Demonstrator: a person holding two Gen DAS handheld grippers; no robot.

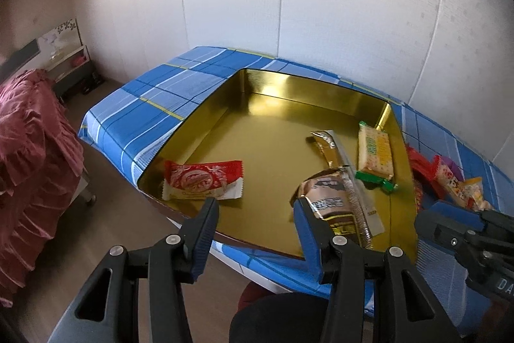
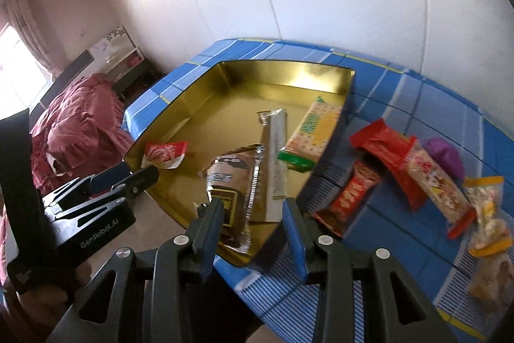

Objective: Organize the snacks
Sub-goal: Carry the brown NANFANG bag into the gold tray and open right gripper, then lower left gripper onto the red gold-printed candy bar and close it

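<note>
Snacks (image 2: 369,169) are lying partly inside a gold tray (image 1: 244,130) and partly beside it on the blue plaid surface (image 1: 167,85), with a red-covered bed (image 1: 35,150) sitting nearby against pale walls. Both the left gripper (image 1: 257,208) and the right gripper (image 2: 253,208) are hovering with jaws spread, pinching nothing.

Daylight flooded in from the window (image 2: 19,60) at nine o'clock, blown out white. The gold tray (image 1: 289,92) threw bright glare off its far wall. Right wrist view smeared with motion blur, worst on the snacks (image 2: 417,169) at three o'clock. Fisheye bent the wall panels, and both frames' corners went black.
</note>
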